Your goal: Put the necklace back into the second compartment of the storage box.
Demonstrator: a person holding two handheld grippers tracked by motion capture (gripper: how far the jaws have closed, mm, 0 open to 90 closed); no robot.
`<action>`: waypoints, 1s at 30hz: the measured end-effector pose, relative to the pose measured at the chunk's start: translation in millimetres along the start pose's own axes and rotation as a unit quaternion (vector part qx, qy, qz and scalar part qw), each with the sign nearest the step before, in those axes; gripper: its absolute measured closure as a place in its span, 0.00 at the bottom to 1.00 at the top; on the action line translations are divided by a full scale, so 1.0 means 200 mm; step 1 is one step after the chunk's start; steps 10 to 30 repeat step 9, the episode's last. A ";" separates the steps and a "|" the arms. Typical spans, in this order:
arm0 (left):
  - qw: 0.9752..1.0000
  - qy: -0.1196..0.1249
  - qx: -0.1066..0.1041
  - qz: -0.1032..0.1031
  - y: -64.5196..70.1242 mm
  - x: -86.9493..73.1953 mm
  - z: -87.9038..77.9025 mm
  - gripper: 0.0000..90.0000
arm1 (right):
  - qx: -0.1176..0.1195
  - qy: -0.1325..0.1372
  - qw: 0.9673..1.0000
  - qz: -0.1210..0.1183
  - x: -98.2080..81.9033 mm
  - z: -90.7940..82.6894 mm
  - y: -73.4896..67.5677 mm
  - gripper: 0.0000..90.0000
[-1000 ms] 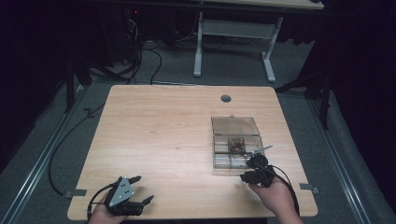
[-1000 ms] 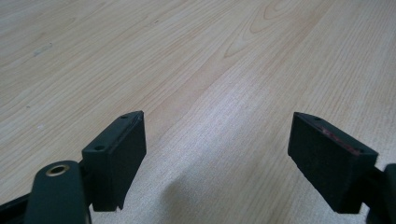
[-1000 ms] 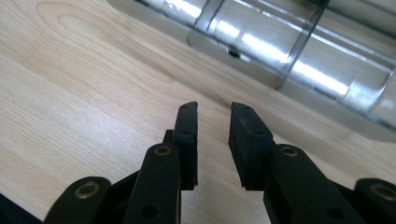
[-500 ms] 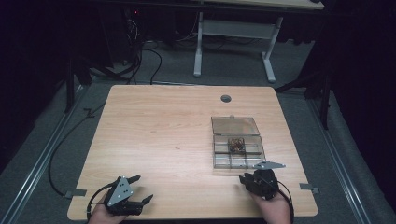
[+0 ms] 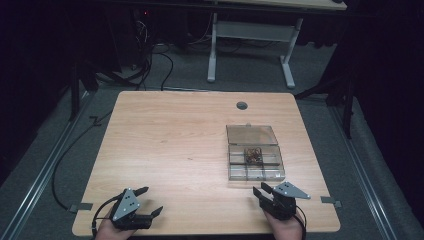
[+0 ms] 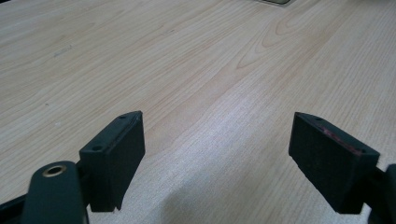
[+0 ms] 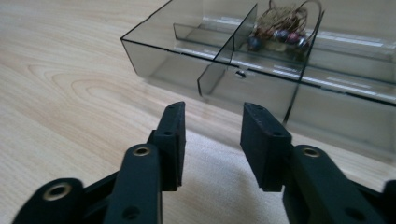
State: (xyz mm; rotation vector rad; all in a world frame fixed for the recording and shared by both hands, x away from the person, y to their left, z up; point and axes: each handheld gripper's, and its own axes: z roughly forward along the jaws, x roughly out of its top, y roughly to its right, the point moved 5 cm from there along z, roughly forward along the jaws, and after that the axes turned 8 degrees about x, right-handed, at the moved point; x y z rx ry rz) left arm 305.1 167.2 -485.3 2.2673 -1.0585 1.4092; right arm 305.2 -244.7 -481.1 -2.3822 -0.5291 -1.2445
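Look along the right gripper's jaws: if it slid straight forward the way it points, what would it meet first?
Probably the near wall of the clear compartment box, about where a divider joins it. The right gripper is open and empty, with bare table between. Depth is hard to judge.

My left hand-held gripper [image 5: 148, 201] has its jaws wide apart; my right hand-held gripper [image 5: 261, 190] has jaws narrowly parted, both empty.

Clear box [image 5: 254, 154] blocks table's [image 5: 170, 145] right; left side free.
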 end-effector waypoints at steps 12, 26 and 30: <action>1.000 -0.003 0.003 0.003 0.00 0.00 0.01 0.21 | -0.004 0.026 1.000 0.005 0.00 -0.02 0.00 0.63; 1.000 -0.003 0.003 0.003 0.00 0.00 0.01 0.21 | -0.004 0.026 1.000 0.005 0.00 -0.02 0.00 0.63; 1.000 -0.003 0.003 0.003 0.00 0.00 0.01 0.21 | -0.004 0.026 1.000 0.005 0.00 -0.02 0.00 0.63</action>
